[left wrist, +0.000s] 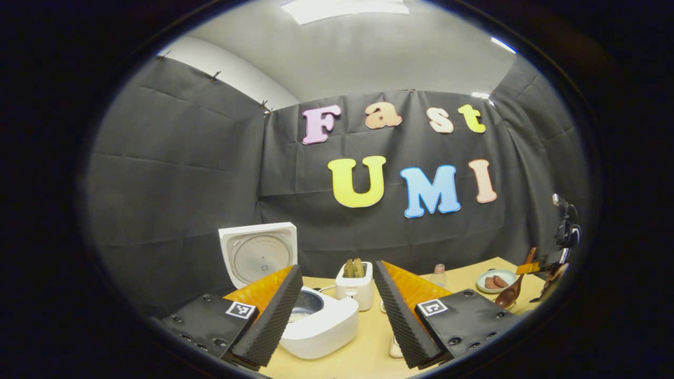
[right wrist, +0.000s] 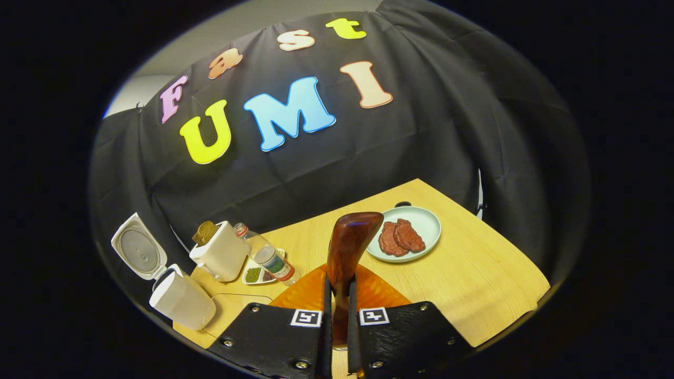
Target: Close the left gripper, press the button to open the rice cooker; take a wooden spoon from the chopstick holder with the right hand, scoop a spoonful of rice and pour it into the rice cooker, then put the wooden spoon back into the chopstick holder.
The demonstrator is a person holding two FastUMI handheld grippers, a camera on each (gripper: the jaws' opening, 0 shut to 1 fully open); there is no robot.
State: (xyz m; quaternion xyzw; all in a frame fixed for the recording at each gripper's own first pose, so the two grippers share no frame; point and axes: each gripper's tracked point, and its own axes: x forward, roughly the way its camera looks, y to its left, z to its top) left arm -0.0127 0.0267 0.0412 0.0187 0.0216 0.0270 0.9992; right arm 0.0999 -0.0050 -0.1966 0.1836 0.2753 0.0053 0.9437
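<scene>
Clamping wooden spoon [right wrist: 345,252], right tool [right wrist: 337,321] carries it w/ bowl up; left tool [left wrist: 337,310] wide, rice cooker [left wrist: 316,321] lid already open for pouring.

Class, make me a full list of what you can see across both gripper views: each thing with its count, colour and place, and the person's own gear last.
White rice cooker: one, white, lid up, table's left end.
White toaster with bread slices: one, white with brown bread, right of the cooker.
Clear glass bottle: one, clear, right of the toaster.
Small divided dish of beans: one, white with green and dark contents, in front of the bottle.
Pale green plate with two meat slices: one, pale green with reddish-brown meat, table's right rear.
Brown wooden spoon: one, brown, clamped in the right gripper.
Light wooden table: one, tan.
Left gripper: one, open, above the cooker.
Right gripper: one, shut on the spoon.
</scene>
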